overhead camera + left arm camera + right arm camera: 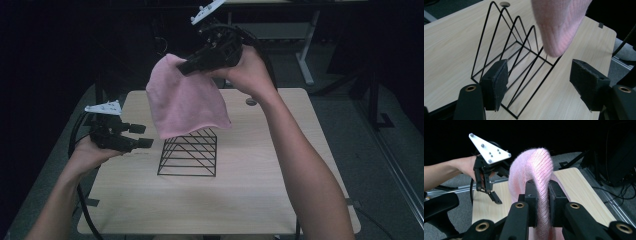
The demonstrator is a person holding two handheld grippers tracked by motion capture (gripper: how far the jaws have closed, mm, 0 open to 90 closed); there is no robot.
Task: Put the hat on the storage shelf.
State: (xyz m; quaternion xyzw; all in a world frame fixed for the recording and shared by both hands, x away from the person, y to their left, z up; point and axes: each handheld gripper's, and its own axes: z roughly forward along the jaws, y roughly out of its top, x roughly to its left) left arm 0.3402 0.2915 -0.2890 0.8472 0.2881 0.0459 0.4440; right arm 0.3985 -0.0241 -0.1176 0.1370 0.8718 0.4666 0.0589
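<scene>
Right gripper (184, 69): raised above the worktop's far edge; jaws clamped on the top fold of the pink knitted cloth (186, 99)
Pink knitted cloth: hangs free, its lower hem draped just over the top of the wire rack (189, 152)
Wire rack: black, triangular dividers, near the middle of the worktop (240, 195); its slots hold nothing
Left gripper (145, 136): low at the worktop's left edge, jaws apart with nothing between them, pointing at the rack

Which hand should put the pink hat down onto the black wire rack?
Probably the right. The right gripper is shut on the pink hat, which hangs just above the black wire rack. The left gripper is open, holds nothing, and sits beside the rack.
</scene>
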